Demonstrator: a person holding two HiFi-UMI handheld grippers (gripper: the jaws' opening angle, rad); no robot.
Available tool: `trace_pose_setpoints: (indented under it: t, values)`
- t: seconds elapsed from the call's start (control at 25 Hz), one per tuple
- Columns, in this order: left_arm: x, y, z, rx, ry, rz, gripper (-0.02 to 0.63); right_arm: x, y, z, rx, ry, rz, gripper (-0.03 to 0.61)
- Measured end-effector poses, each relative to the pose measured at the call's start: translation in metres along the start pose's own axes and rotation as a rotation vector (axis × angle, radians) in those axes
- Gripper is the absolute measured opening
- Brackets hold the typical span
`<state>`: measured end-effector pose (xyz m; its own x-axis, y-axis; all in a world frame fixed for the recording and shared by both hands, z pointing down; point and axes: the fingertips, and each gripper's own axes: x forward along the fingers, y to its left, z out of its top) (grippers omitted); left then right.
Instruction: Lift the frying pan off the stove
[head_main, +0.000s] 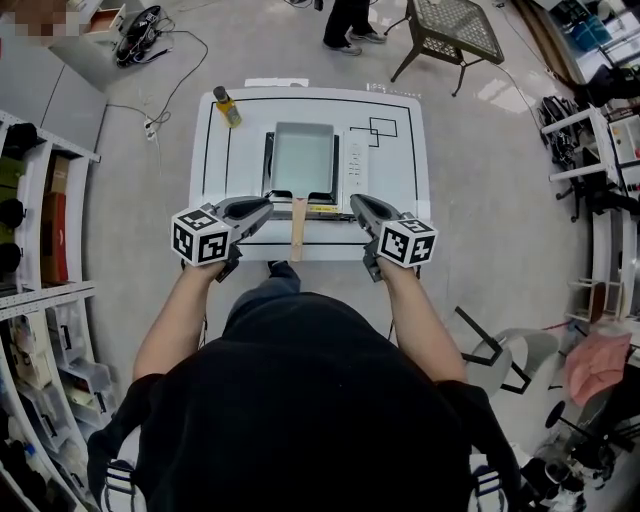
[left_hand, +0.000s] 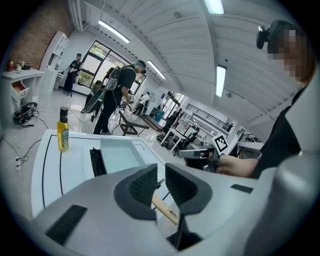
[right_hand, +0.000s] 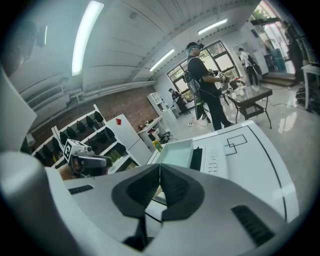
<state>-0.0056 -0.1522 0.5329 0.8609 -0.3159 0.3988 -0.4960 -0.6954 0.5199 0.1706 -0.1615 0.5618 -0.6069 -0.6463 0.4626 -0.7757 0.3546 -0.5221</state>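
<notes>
— Anything you can read out there?

— Not one word or number. The cubes on my left gripper (head_main: 262, 207) and my right gripper (head_main: 358, 203) carry black-and-white square markers, which are patterns, not letters.

— The yellow bottle (head_main: 227, 107)?

— It stands beyond the stove (head_main: 268, 160), to its left. Its label is too small to read.

— And the control strip (head_main: 356, 160)?

— Just right of the stove. It shows rows of tiny marks, all blurred. Further right, the table (head_main: 400, 190) bears only two overlapping outlined squares (head_main: 375, 128), with no print.
</notes>
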Motion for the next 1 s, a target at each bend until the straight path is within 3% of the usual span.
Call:
trace_pose_setpoints:
  t: [0.32,1.0]
  values:
    - [0.003,0.014,-0.002,-0.017,0.016,-0.007,0.060,0.018,0.002,-0.011,0.006,0.035,0.021,0.011]
    - [0.035,0.028,-0.030,-0.079,0.114,-0.063,0.115,0.054,0.002,-0.037,0.067,0.129,0.087,0.086]
